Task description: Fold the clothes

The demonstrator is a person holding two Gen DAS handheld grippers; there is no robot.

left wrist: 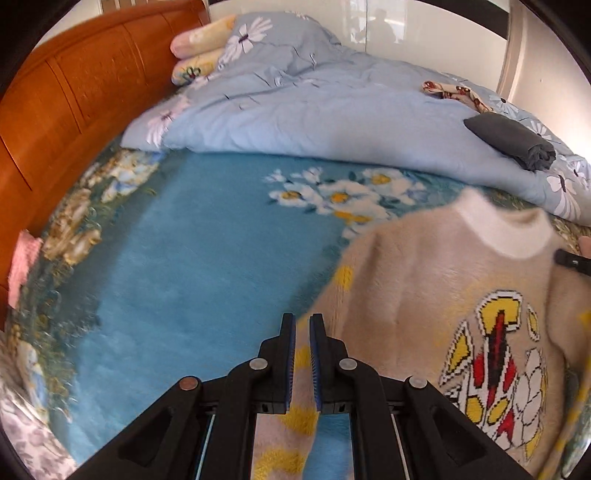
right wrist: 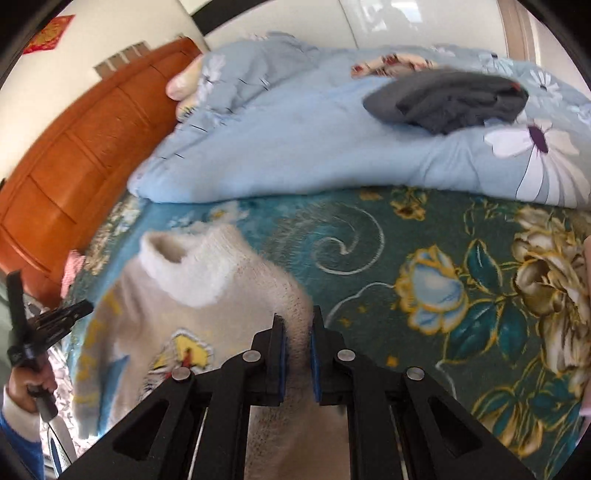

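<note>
Fuzzy beige sweater (left wrist: 424,295) with white collar and colourful knit motif; front up, spread unfolded over the bed.

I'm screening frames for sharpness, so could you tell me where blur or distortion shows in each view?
Left wrist view: the sweater collar and blue blanket are smeared, the headboard bows from fisheye. Right wrist view: the dark folded garment is streaked, the sweater's collar soft; the black linkage of each gripper stays crisp.

No readable text, brand or number appears in either wrist view. A red paper decoration (right wrist: 50,32) hangs on the wall above the wooden headboard (right wrist: 74,162), but its gold markings are too blurred to read.
</note>
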